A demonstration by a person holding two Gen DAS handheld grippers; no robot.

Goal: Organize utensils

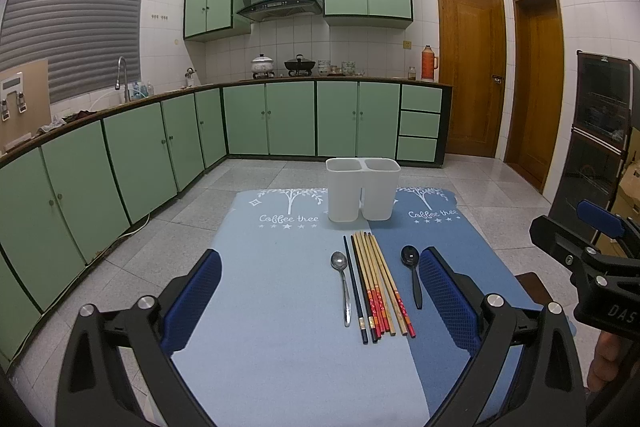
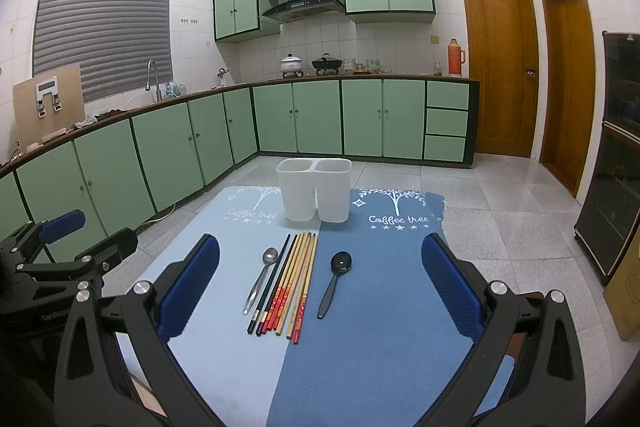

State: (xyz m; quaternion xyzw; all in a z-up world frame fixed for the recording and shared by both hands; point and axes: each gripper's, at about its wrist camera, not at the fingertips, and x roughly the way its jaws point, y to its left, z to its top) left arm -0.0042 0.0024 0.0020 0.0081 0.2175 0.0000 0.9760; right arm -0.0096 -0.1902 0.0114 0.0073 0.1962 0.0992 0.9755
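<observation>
Two white holder (image 1: pixel 363 189) compartments, seemingly empty

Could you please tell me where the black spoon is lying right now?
In both wrist views, the black spoon lies on the darker right half of the mat, just right of the chopsticks, bowl toward the white holder.

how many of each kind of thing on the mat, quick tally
spoons: 2 (metal spoon, black spoon)
chopsticks: about 7, packed too close to count surely
white two-compartment holder: 1
total: about 10
</observation>
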